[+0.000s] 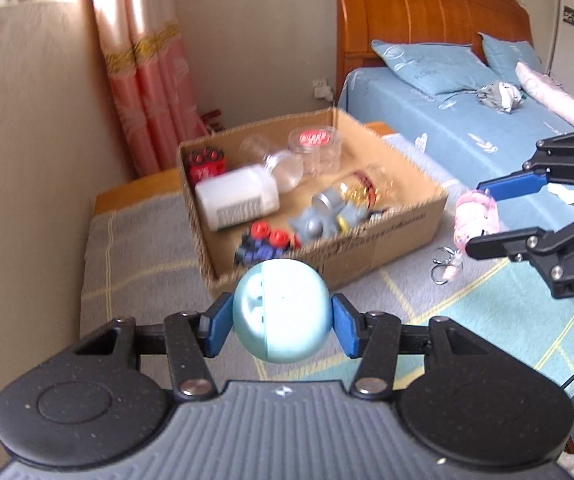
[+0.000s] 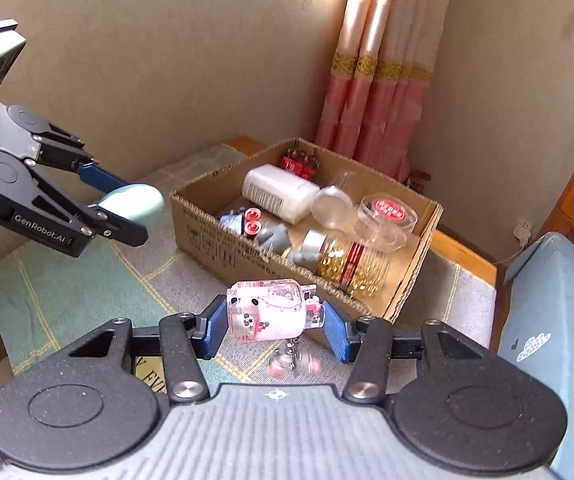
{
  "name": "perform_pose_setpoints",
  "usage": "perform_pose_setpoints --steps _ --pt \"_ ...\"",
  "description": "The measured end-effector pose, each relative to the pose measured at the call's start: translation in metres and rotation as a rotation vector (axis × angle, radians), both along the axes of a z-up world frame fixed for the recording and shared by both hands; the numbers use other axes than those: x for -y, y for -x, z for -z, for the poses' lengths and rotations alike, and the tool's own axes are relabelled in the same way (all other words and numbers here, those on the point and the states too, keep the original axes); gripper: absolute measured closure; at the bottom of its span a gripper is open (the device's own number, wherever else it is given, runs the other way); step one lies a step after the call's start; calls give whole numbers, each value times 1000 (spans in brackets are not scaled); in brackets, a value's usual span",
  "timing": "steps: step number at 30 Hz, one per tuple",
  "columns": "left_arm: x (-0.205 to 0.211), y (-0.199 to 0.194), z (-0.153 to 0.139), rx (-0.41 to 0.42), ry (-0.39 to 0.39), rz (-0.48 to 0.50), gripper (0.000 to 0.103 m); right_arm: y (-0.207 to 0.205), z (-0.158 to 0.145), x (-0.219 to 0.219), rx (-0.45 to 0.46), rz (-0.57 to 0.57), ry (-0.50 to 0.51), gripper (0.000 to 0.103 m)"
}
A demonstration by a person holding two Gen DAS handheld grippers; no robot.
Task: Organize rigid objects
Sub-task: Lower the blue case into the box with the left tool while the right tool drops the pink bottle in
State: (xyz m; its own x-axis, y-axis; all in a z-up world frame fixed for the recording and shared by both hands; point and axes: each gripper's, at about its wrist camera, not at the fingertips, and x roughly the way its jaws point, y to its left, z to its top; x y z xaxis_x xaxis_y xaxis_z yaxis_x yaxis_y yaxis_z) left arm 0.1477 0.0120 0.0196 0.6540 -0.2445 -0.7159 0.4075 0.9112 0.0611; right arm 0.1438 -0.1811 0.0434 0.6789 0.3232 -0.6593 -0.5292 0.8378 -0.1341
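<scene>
Pale blue ball (image 1: 283, 312), smooth and round, held clear of the blanket in front of the cardboard box (image 1: 387, 236). Clear pink case (image 2: 267, 310) lies on its side in the air, a small charm (image 2: 293, 362) dangling beneath. The open box holds a white bottle (image 2: 279, 192), jars and toys.

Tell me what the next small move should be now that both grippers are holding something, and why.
Probably carry the left gripper forward over the cardboard box and let go there. It is shut on the pale blue ball, which hangs short of the box's near wall, and the box already holds other items. The right gripper, shut on the pink clear case, could follow.
</scene>
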Motion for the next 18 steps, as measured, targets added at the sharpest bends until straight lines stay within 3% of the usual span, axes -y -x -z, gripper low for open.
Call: perform_pose_setpoints --steps 8,18 --pt "35 -54 -15 19 -29 61 51 -11 -27 7 62 12 11 47" --pt "62 -111 12 -45 -55 26 52 -29 -40 8 79 50 24 47"
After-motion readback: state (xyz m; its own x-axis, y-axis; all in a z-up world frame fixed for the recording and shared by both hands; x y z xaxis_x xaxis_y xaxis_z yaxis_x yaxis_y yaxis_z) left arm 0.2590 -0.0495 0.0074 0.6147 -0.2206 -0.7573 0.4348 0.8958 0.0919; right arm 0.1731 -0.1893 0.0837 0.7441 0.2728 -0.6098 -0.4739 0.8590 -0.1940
